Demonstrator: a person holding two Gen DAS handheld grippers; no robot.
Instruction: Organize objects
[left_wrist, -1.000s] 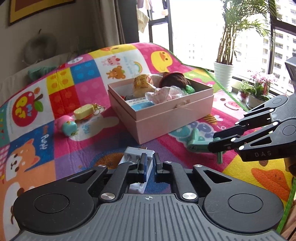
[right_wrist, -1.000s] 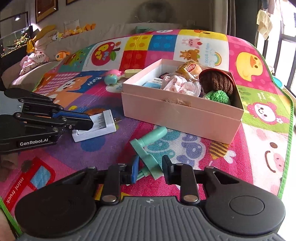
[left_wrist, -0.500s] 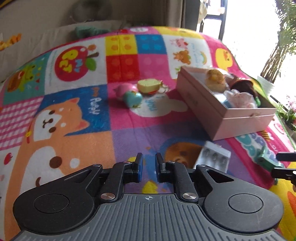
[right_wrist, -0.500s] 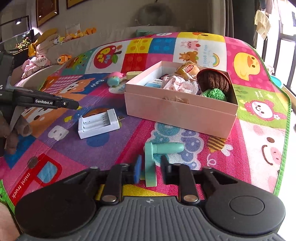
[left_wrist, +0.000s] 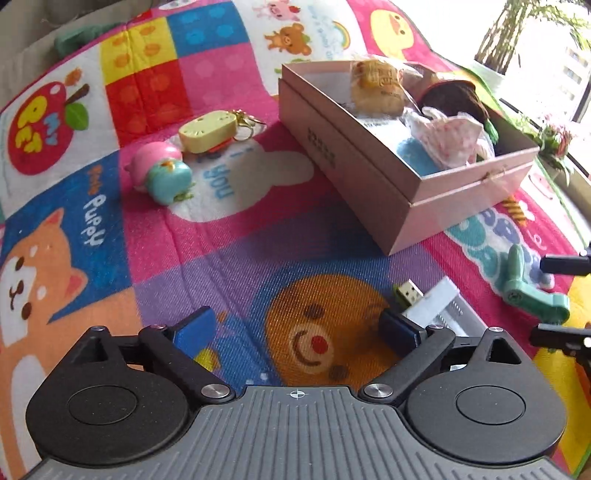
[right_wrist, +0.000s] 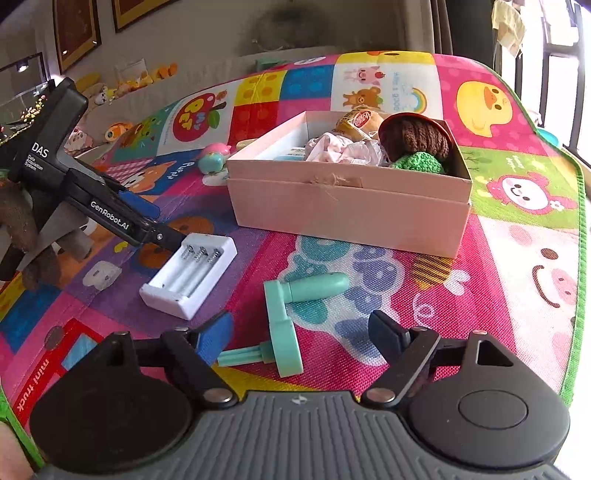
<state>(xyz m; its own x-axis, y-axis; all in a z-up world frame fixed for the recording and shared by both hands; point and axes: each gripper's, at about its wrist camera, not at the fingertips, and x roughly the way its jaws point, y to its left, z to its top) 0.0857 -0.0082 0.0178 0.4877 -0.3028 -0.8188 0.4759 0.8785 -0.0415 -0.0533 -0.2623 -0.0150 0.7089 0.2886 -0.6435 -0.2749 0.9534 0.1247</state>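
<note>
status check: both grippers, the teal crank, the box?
Left gripper opening, nothing between the jaws. Right gripper opening, teal crank loose on the mat between them. Pink box open, partly filled. Battery charger beside the crank.

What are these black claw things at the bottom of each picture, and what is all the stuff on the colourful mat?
No robot here: a person holds a two-finger gripper in each hand, and each carries a wide-angle camera looking along its fingers. One picture is from the left gripper, the other from the right gripper. Both sets of jaws are opening and neither holds anything.

On the play mat stands an open pink box already holding a wrapped snack, cloth and knitted items. Still loose on the mat: a white battery charger beside the left gripper, a mint-green crank-shaped toy lying between the right gripper's fingers, a pink and teal toy, and a yellow keychain.
</note>
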